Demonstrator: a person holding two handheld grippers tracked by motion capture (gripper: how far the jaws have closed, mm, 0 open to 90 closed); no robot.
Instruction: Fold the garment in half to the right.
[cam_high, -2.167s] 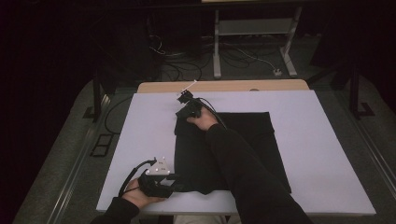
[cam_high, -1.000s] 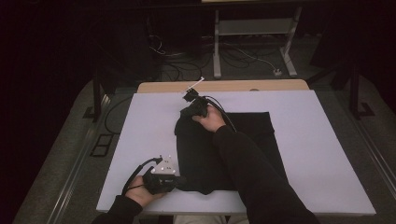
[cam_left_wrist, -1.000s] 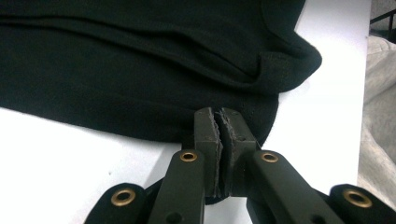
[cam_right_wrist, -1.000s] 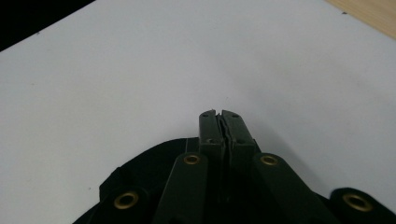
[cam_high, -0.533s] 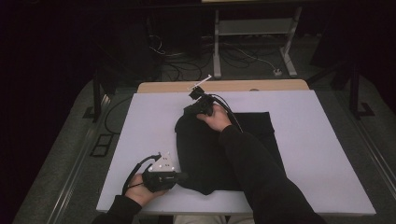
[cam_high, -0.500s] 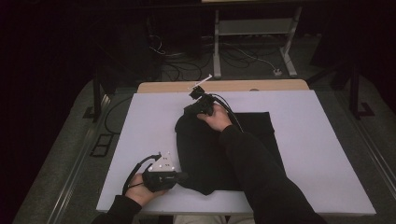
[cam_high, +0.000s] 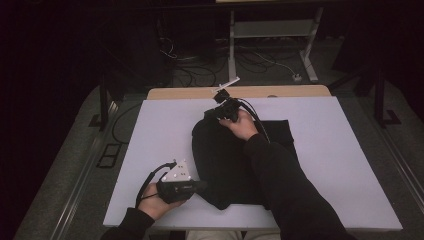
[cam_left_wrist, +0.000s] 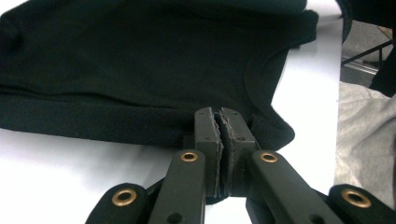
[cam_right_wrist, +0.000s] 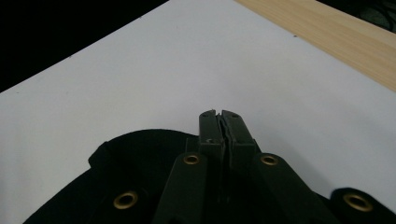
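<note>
High view, black garment (cam_high: 225, 160) lying lengthwise near-to-far, left tongs (cam_high: 202, 186) and right tongs (cam_high: 212, 114) clamping its ends

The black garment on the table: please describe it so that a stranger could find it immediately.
On the white table, the black garment lies mid-table toward the near edge. It is the one dark cloth there, pinched by the left gripper near and the right gripper far.
</note>
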